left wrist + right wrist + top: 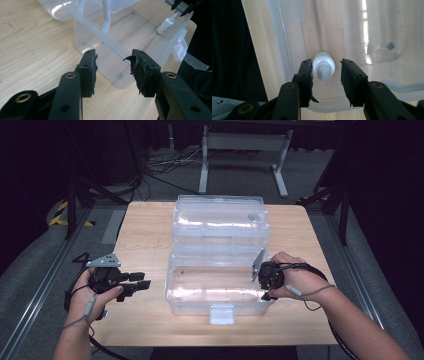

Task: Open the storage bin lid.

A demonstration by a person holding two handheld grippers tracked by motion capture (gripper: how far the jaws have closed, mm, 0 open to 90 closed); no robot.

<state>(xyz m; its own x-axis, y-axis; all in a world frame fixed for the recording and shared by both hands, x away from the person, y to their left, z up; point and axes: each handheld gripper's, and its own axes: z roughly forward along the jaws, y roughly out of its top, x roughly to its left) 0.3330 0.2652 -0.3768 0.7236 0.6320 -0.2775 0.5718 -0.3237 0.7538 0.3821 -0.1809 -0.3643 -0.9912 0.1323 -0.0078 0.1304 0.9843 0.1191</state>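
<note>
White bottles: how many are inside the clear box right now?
1. A small white bottle sits in the clear box, near its right end, between the open jaws of the right gripper, not gripped. No others seen, though glare could hide some.

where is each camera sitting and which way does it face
High view: above the person's side, facing forward and down on the table and clear box; forearms, both hands show.
Left gripper view: on the left gripper, facing the box's side; open jaws show.
Right gripper view: on the right gripper, facing down into the box at a small white bottle between parted jaws.
Shared: both gripper views show box and bottle.
</note>
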